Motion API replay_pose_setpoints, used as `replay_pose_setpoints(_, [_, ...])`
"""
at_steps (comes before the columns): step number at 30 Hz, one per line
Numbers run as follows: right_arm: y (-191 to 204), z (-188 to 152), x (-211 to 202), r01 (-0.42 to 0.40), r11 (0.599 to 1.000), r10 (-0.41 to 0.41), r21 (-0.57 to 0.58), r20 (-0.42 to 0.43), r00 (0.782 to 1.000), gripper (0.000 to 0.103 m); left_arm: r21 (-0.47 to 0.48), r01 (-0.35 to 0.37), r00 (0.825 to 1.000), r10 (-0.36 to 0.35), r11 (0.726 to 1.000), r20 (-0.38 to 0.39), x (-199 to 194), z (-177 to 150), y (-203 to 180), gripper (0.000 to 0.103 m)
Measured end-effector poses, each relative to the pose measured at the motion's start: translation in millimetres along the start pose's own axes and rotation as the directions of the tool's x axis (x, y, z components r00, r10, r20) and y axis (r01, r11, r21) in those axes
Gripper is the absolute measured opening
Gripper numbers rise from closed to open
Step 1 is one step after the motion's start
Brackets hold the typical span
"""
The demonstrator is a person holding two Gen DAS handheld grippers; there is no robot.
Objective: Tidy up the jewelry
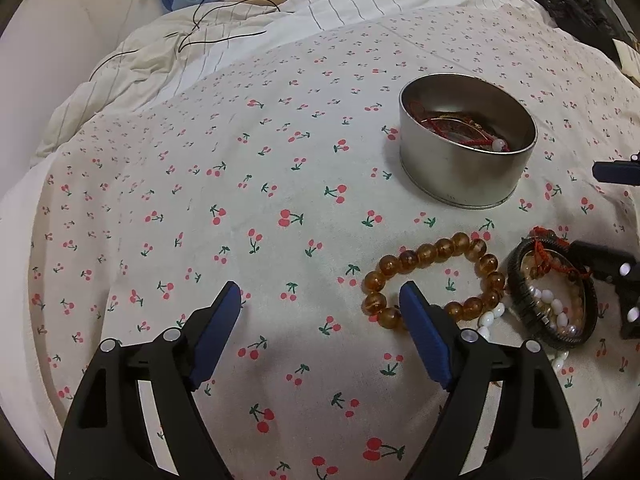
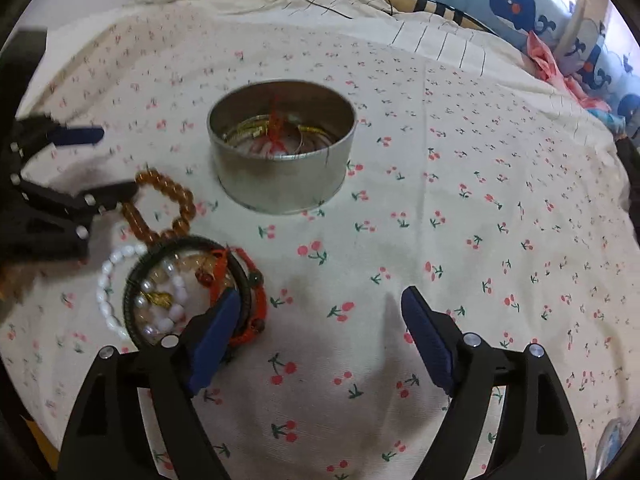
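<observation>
Right wrist view: tin (image 2: 282, 160) on the bed (image 2: 460, 240), holding red cord (image 2: 275, 124) and gold chains (image 2: 256, 130). Nearer, beside it: amber beads (image 2: 164, 208), white beads (image 2: 110, 280), black bangle (image 2: 180, 280). Both grippers (image 2: 320, 312) (image 1: 320, 304) spread wide, fingers holding nothing.

A home bedroom is showing: a cherry-print bedsheet (image 1: 240, 200), rumpled quilt (image 1: 160, 60) and whale-patterned pillow (image 2: 520, 4).

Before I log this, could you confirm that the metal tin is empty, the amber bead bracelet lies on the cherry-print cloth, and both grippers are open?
Not quite: the metal tin is not empty. The right wrist view shows red cord and gold pieces inside it. The amber bead bracelet does lie on the cherry-print cloth, and the left gripper and right gripper are open.
</observation>
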State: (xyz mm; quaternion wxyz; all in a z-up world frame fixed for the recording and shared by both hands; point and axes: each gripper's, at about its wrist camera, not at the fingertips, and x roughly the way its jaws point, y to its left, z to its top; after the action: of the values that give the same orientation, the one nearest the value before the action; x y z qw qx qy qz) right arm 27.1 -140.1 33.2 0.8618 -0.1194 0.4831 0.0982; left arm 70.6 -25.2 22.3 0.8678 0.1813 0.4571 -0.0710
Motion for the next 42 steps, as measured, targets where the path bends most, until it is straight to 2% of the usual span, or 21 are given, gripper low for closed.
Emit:
replay_pose_setpoints(3, [2.8, 0.2, -1.3, 0.017, 1.000, -0.017, -0.018, 0.005, 1.000, 0.082, -0.003, -0.003, 1.000, 0.003, 1.000, -0.001, 0.6, -0.7, 0.1, 0.079])
replay_pose_setpoints(6, [-4.5, 0.5, -15.1, -0.061, 0.997, 0.058, 0.042, 0.059, 0.997, 0.082, -0.003, -0.004, 1.000, 0.004, 1.000, 0.000, 0.1, -1.5, 0.6, 0.080])
replay_pose_setpoints(7, [-7.5, 1.2, -18.2, -0.050, 0.997, 0.046, 0.056, 0.069, 0.997, 0.082, -0.003, -0.005, 1.000, 0.005, 1.000, 0.000, -0.2, -1.6, 0.6, 0.080])
replay_pose_setpoints(10, [-8.5, 1.5, -10.4, 0.002, 0.999, -0.003, 0.033, 0.037, 0.999, 0.082, 0.000, -0.010, 1.000, 0.010, 1.000, 0.002, 0.0, -2.5, 0.1, 0.080])
replay_pose_setpoints(13, [-1.7, -2.6, 0.8, -0.016, 1.000, 0.016, 0.005, -0.005, 1.000, 0.083, 0.001, -0.010, 1.000, 0.010, 1.000, 0.002, 0.3, -2.9, -0.1, 0.080])
replay_pose_setpoints(16, [0.4, -0.7, -2.0, 0.010, 1.000, -0.010, -0.012, 0.004, 1.000, 0.085, 0.000, -0.010, 1.000, 0.010, 1.000, 0.001, 0.9, -3.0, -0.2, 0.081])
replay_pose_setpoints(19, [-6.5, 1.4, -10.6, -0.039, 0.999, 0.038, 0.032, 0.039, 0.999, 0.085, 0.002, -0.012, 1.000, 0.012, 1.000, 0.000, 1.0, -2.7, 0.5, 0.082])
replay_pose_setpoints(21, [-10.3, 1.6, -12.4, -0.006, 0.999, 0.004, 0.038, 0.048, 0.999, 0.085, 0.001, -0.019, 1.000, 0.019, 1.000, 0.001, 1.2, -2.4, 0.1, 0.083])
replay_pose_setpoints(24, [-9.1, -1.7, -2.3, 0.002, 1.000, -0.002, 0.021, 0.003, 1.000, 0.085, 0.005, -0.022, 1.000, 0.022, 1.000, 0.002, 1.3, -2.4, -1.7, 0.083])
replay_pose_setpoints(27, [-7.9, -2.5, 0.7, 0.016, 1.000, -0.016, 0.004, -0.003, 1.000, 0.085, 0.002, -0.021, 1.000, 0.021, 1.000, 0.002, 1.9, -2.5, -0.9, 0.084])
replay_pose_setpoints(28, [-7.5, -3.2, 1.4, 0.042, 0.999, -0.042, -0.006, -0.007, 0.999, 0.085, 0.001, -0.021, 1.000, 0.021, 1.000, 0.002, 2.1, -2.8, -0.9, 0.084])
replay_pose_setpoints(29, [-3.9, -4.6, 5.7, 0.114, 0.992, -0.115, -0.050, -0.019, 0.993, 0.086, 0.001, -0.022, 1.000, 0.022, 1.000, 0.003, 2.1, -3.1, -1.0, 0.084])
replay_pose_setpoints(30, [-1.1, -6.1, 7.2, 0.144, 0.986, -0.146, -0.079, -0.012, 0.989, 0.087, 0.001, -0.021, 1.000, 0.021, 1.000, 0.004, 2.6, -3.4, -0.6, 0.085])
replay_pose_setpoints(32, [-0.9, -4.9, 6.6, 0.167, 0.982, -0.168, -0.087, -0.006, 0.986, 0.087, -0.002, -0.020, 1.000, 0.020, 1.000, 0.004, 2.9, -3.7, -0.4, 0.086])
replay_pose_setpoints(35, [-4.5, -4.5, 2.6, 0.299, 0.948, -0.298, -0.110, 0.028, 0.954, 0.087, -0.006, -0.019, 1.000, 0.019, 1.000, 0.003, 3.2, -3.7, 0.7, 0.086])
replay_pose_setpoints(36, [-9.3, -4.1, 1.1, 0.314, 0.945, -0.312, -0.094, 0.032, 0.949, 0.087, -0.007, -0.020, 1.000, 0.020, 1.000, 0.003, 3.3, -3.9, 0.7, 0.086])
replay_pose_setpoints(39, [-19.7, -4.2, -3.1, 0.292, 0.956, -0.290, -0.042, 0.037, 0.956, 0.087, -0.017, -0.010, 1.000, 0.010, 1.000, 0.001, 4.1, -3.2, 2.6, 0.086])
replay_pose_setpoints(40, [-23.4, -3.6, -5.2, 0.261, 0.965, -0.260, -0.021, 0.043, 0.965, 0.087, -0.026, -0.002, 1.000, 0.002, 1.000, 0.000, 4.4, -3.1, 3.9, 0.086])
replay_pose_setpoints(42, [-28.3, -1.3, -9.5, 0.141, 0.990, -0.143, 0.029, 0.064, 0.988, 0.087, -0.052, 0.026, 1.000, -0.027, 0.998, -0.004, 6.5, -3.0, 7.9, 0.086])
